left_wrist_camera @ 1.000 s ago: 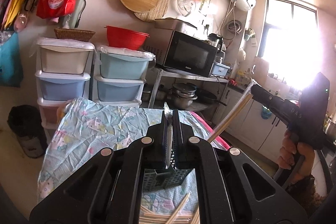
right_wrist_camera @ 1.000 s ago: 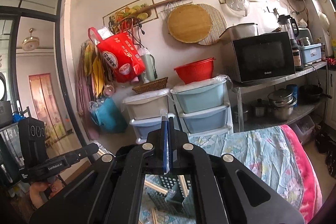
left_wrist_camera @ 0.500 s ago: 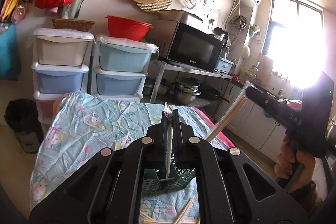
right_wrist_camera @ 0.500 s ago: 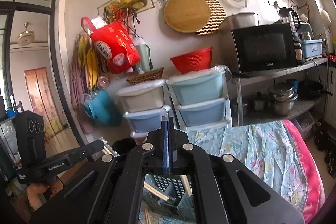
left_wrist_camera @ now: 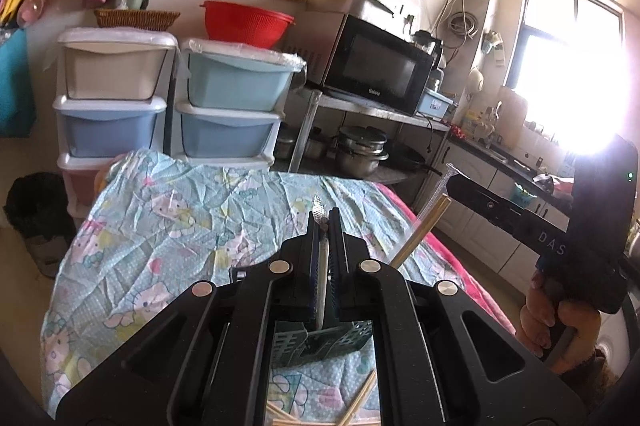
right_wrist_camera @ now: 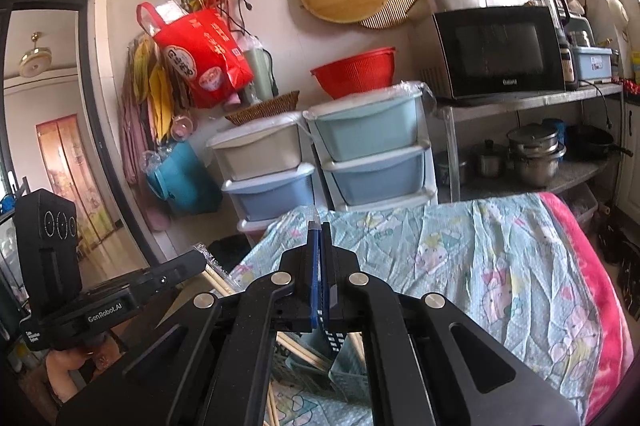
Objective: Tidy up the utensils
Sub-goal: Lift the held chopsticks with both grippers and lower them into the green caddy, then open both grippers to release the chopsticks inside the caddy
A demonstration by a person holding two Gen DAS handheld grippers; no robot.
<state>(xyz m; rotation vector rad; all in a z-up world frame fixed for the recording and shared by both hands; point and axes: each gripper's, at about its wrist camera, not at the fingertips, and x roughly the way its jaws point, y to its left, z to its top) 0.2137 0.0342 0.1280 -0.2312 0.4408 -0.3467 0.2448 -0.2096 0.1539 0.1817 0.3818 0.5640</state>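
Both your hands have dropped a bit over the last second, so the slotted utensil basket now sits higher and bigger under the fingers in both views, which reads to me like you're lining up for a drop-off.

Your left gripper is clamped on a wrapped utensil (crimped silvery end poking past the tips, can't tell what's inside). Your right gripper is pinched tight on wrapped chopsticks; the left camera shows them hanging below it in a clear sleeve.

In the right view the basket already has chopsticks leaning in it, and more loose chopsticks lie on the cloth right beside it, so there's still sorting left.

The tabletop wears a wrinkly blue cartoon-print cloth with a pink edge. Behind it: stacked plastic drawers, a red colander, a microwave on a metal rack with pots, and a very blown-out window.
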